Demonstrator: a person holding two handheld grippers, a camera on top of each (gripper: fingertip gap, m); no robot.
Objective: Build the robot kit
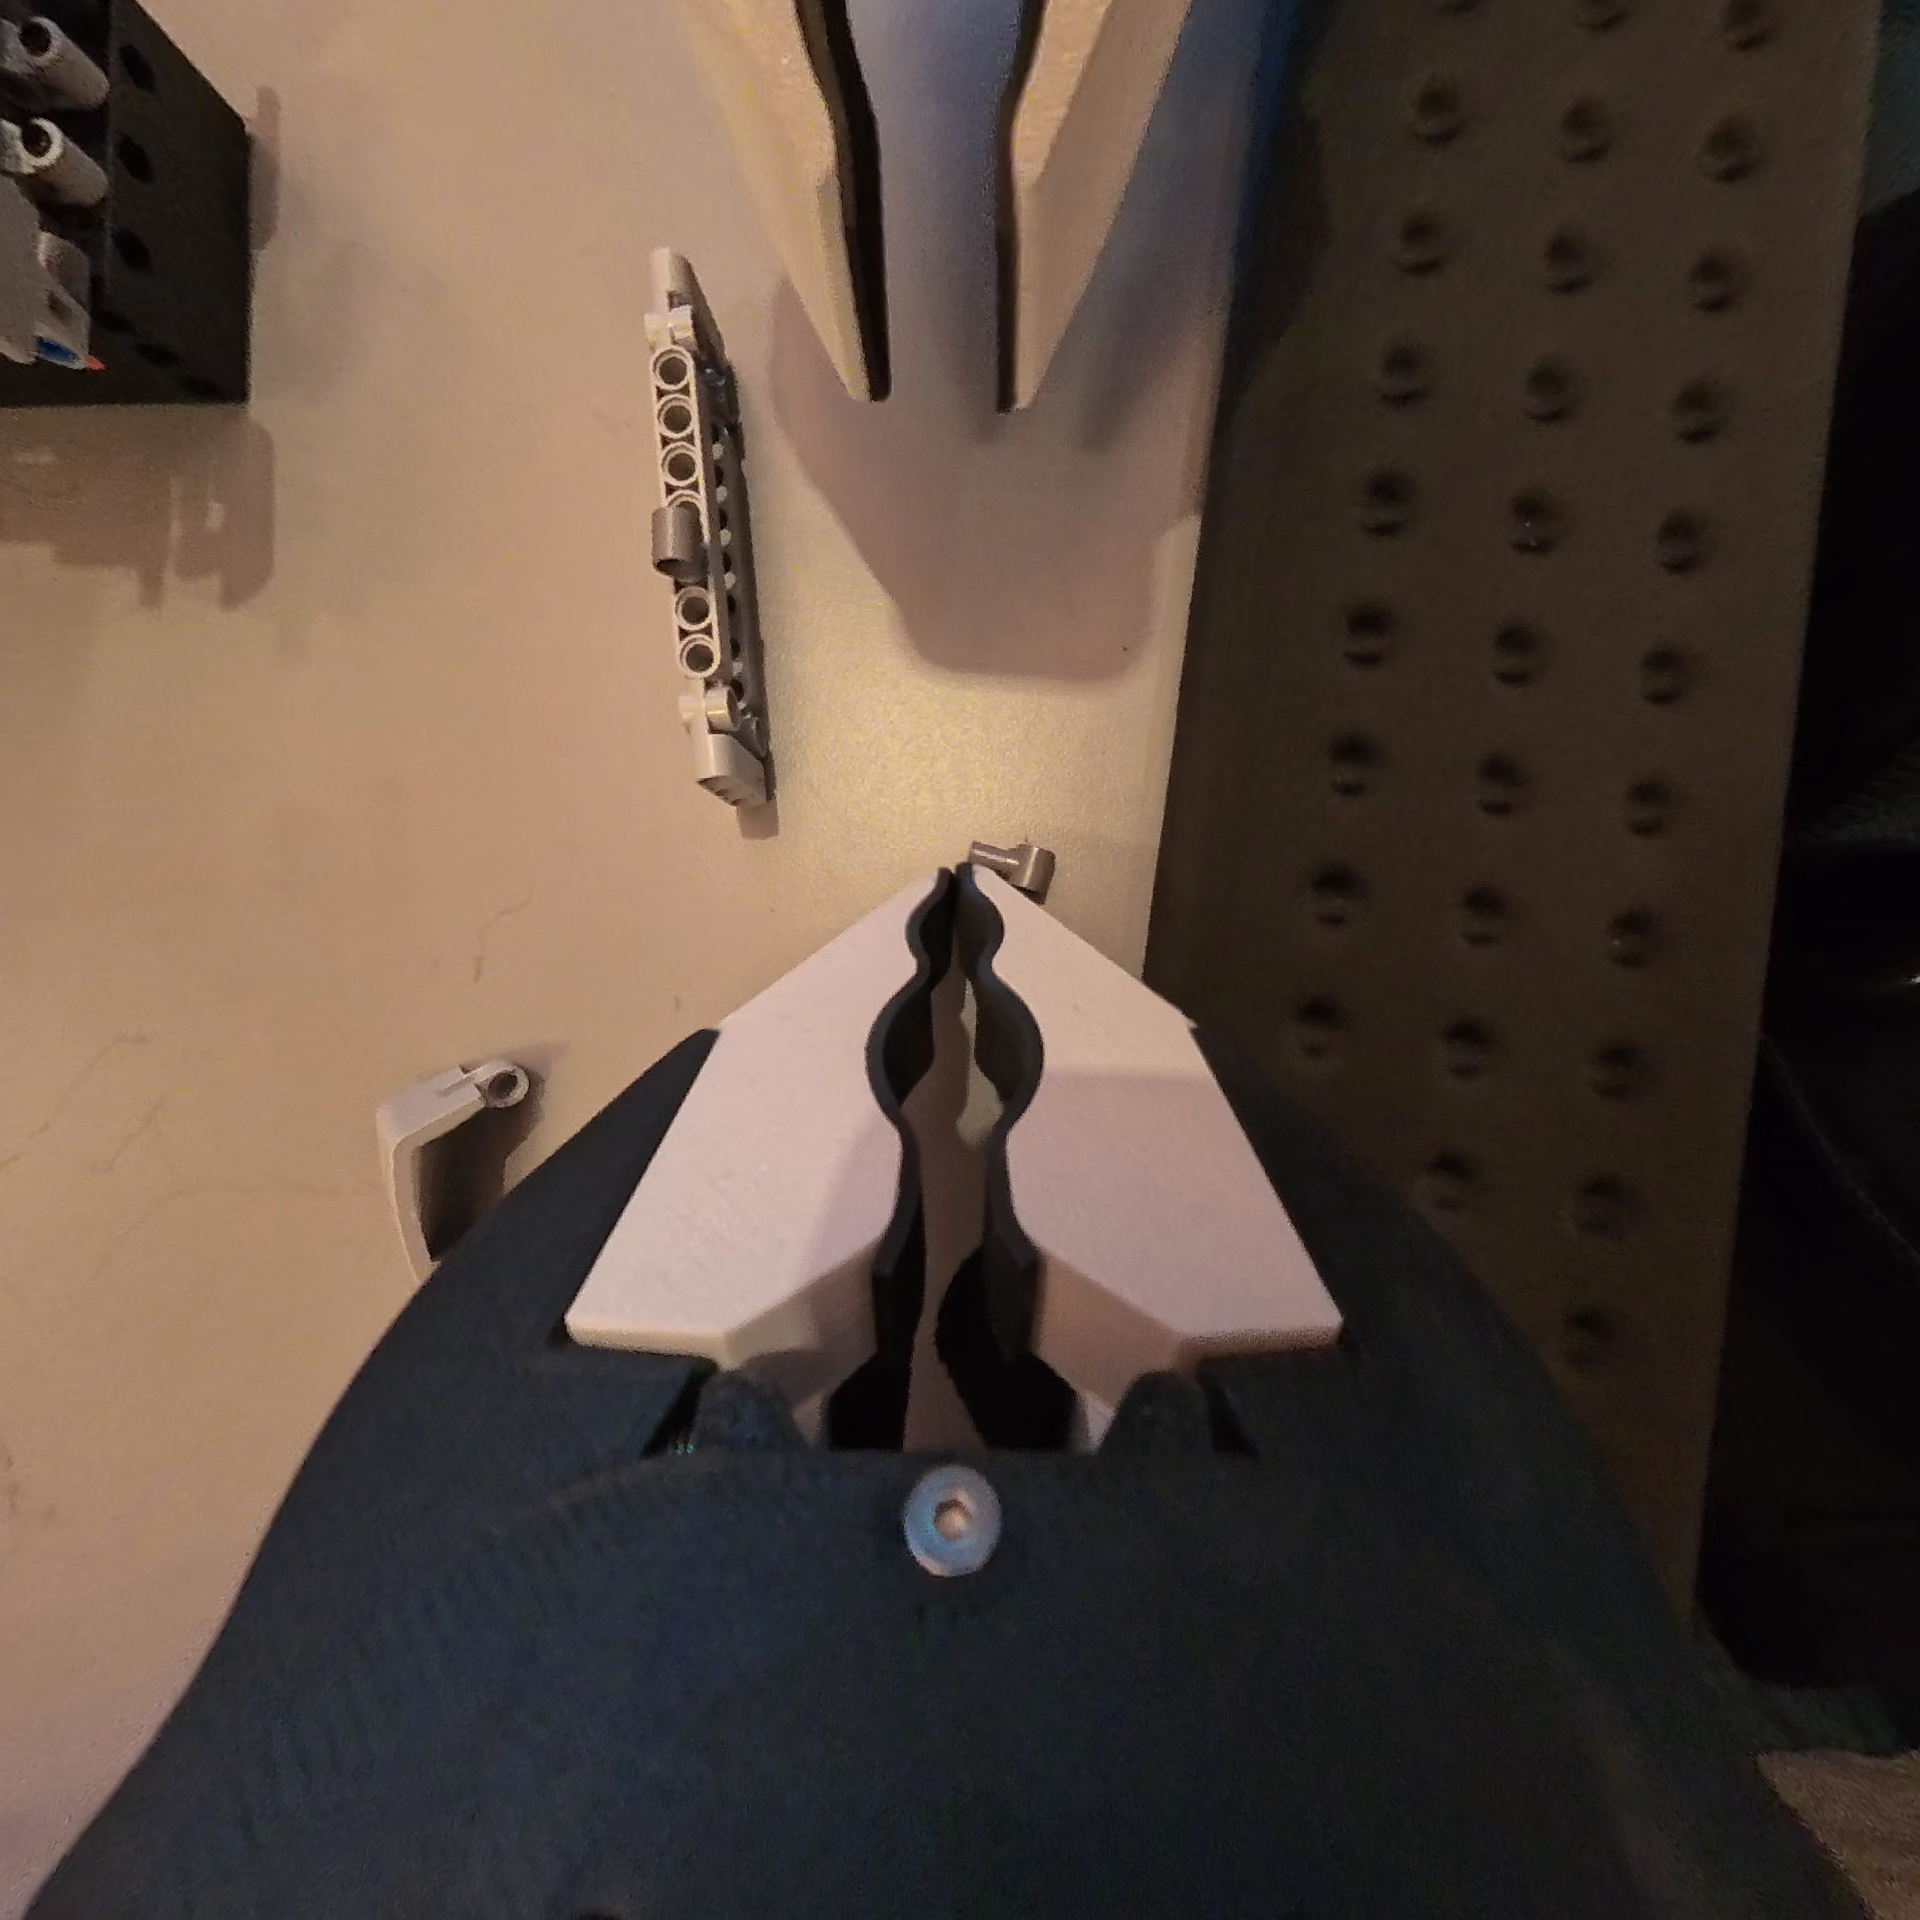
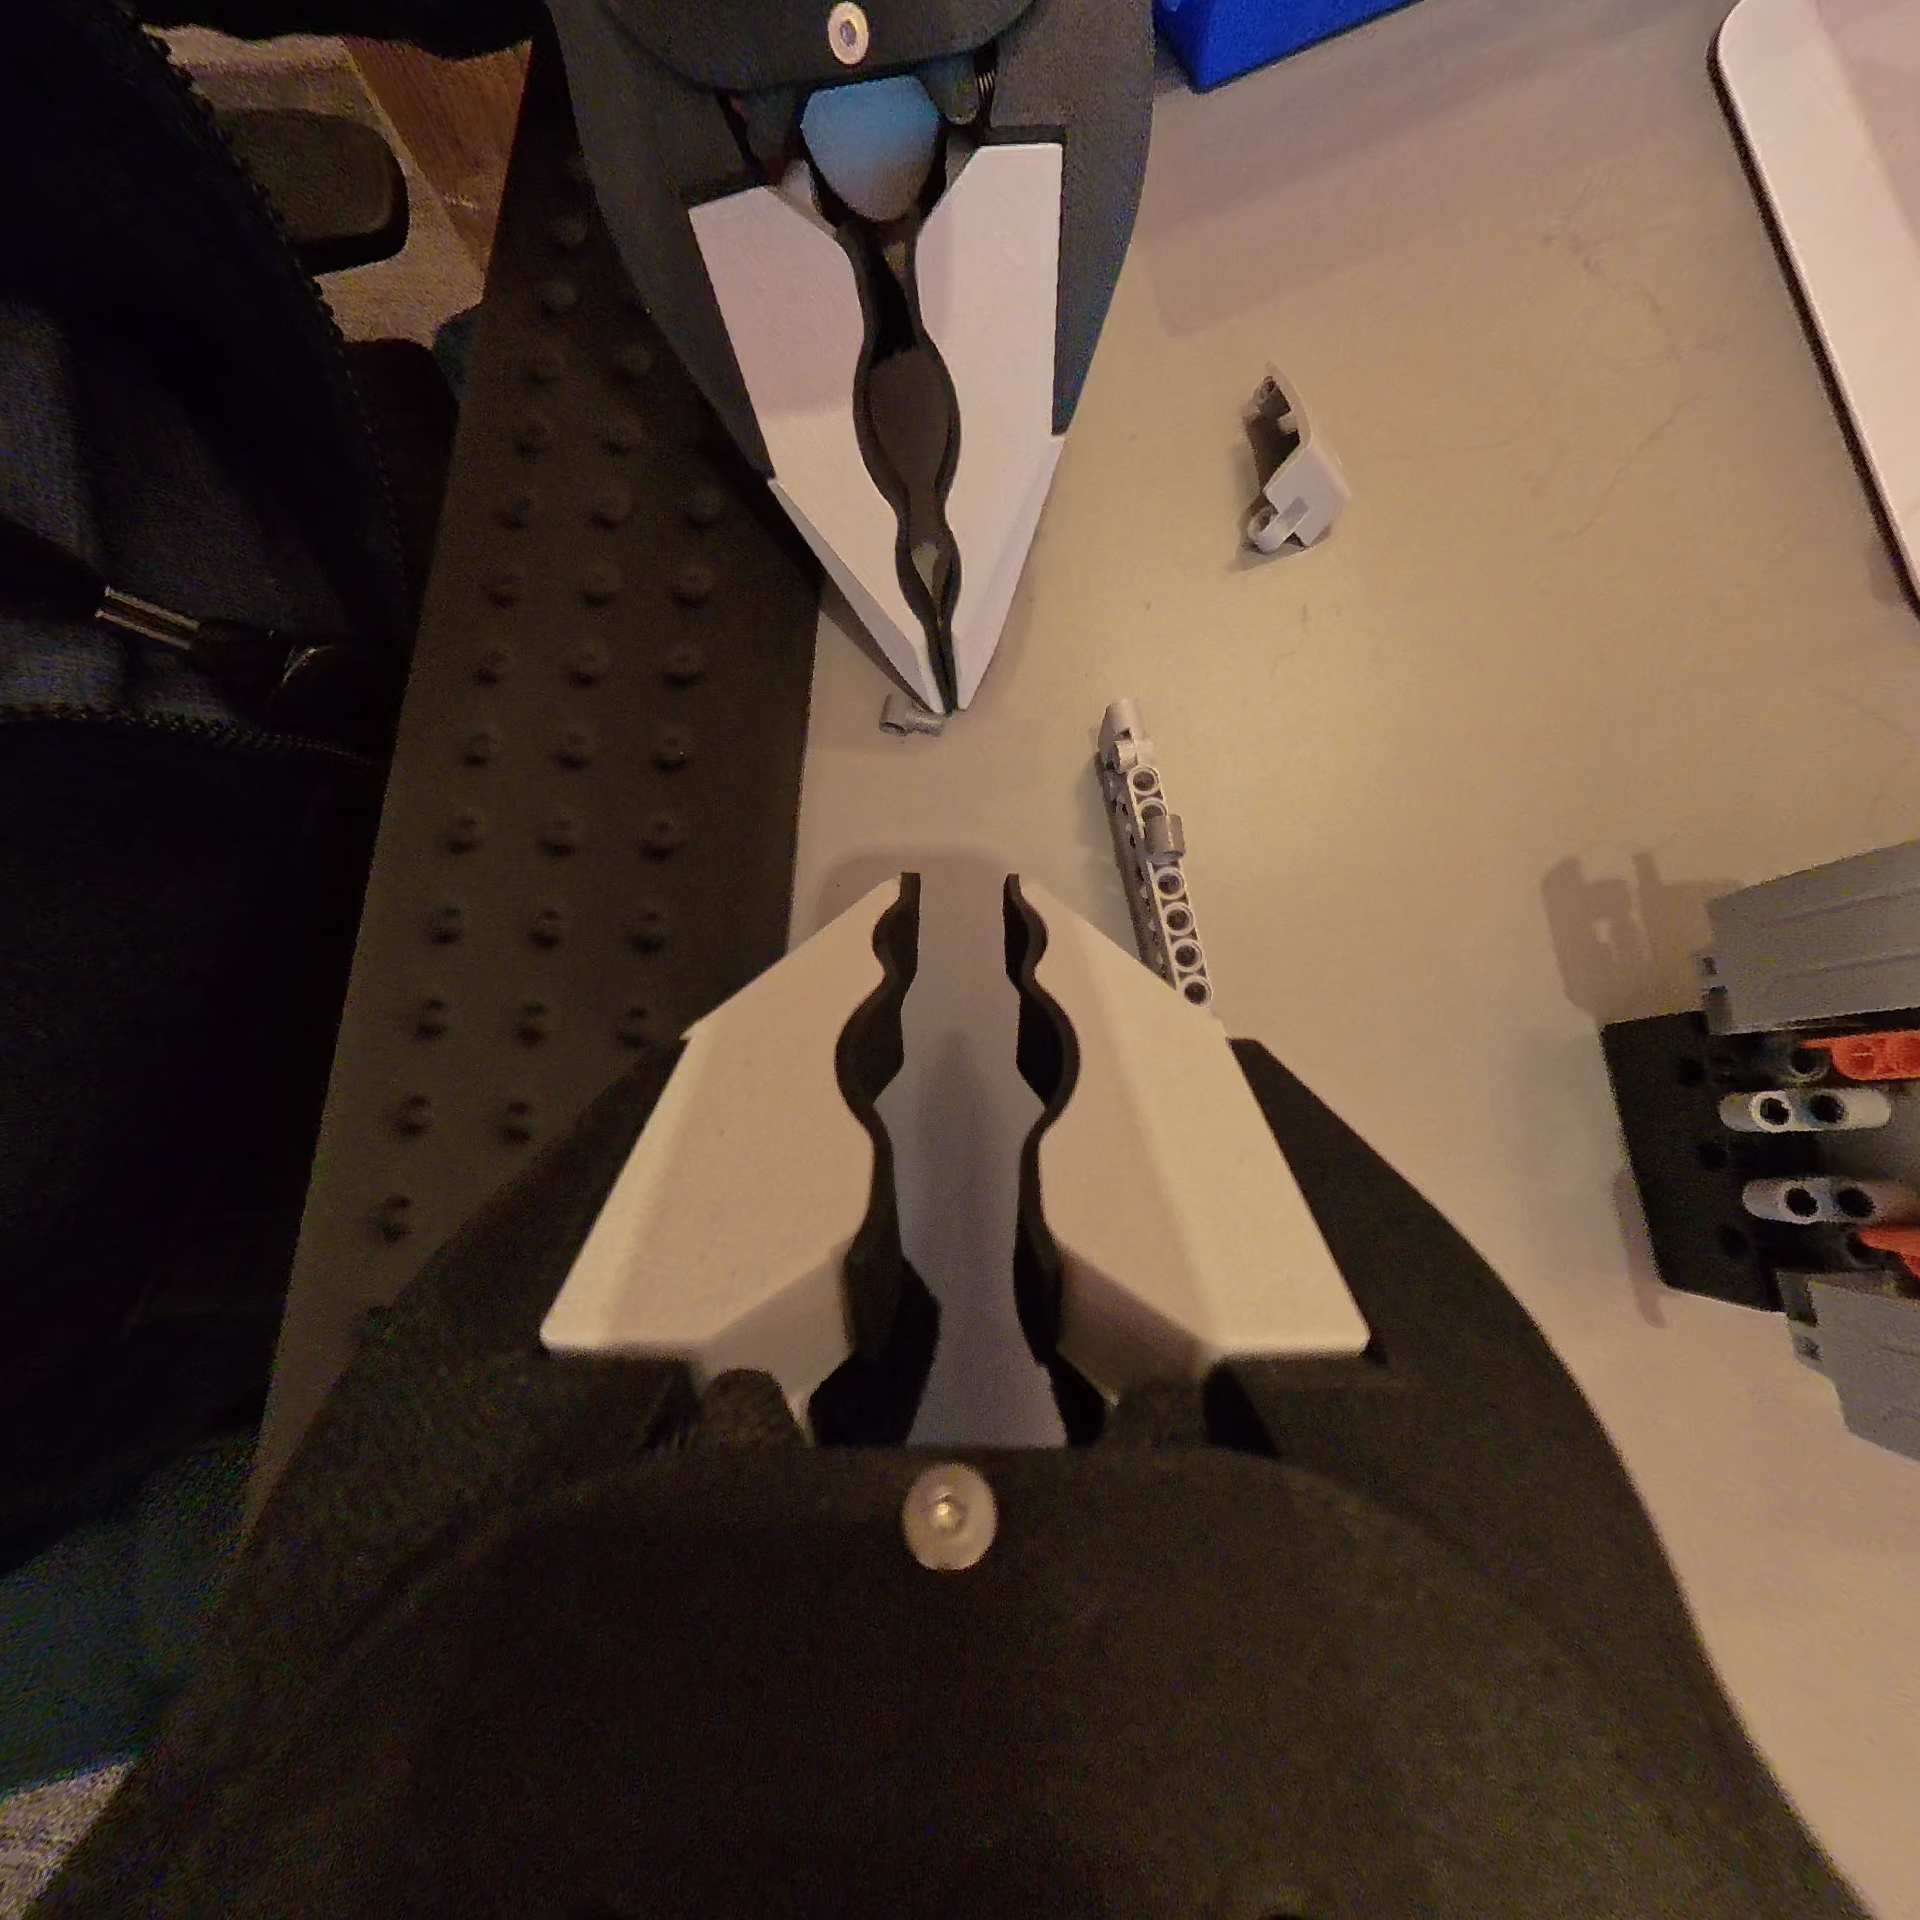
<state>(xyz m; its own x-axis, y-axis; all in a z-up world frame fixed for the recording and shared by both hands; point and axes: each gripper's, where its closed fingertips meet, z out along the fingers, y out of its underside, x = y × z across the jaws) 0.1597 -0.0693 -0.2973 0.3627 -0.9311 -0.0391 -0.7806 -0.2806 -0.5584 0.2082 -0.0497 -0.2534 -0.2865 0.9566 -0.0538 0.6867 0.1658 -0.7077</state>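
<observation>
My left gripper (image 1: 954,875) is shut, its two pads pressed together with nothing between them. A small grey connector pin (image 1: 1013,860) lies on the table just past its tips, to the right. The right wrist view shows the same: the left gripper (image 2: 940,704) is closed and the pin (image 2: 911,719) lies beside its tip. My right gripper (image 2: 961,883) is open and empty above the table, facing the left one; it also shows in the left wrist view (image 1: 940,400). A long grey beam with holes (image 2: 1158,862) lies right of my right fingers, and also shows in the left wrist view (image 1: 701,540).
A black studded baseplate (image 2: 582,727) runs along the table's edge (image 1: 1507,727). A grey angled panel piece (image 2: 1288,468) lies apart (image 1: 436,1153). A black block with grey and red parts (image 2: 1766,1164) stands at the side (image 1: 125,208). A dark zipped garment (image 2: 156,623) lies past the baseplate.
</observation>
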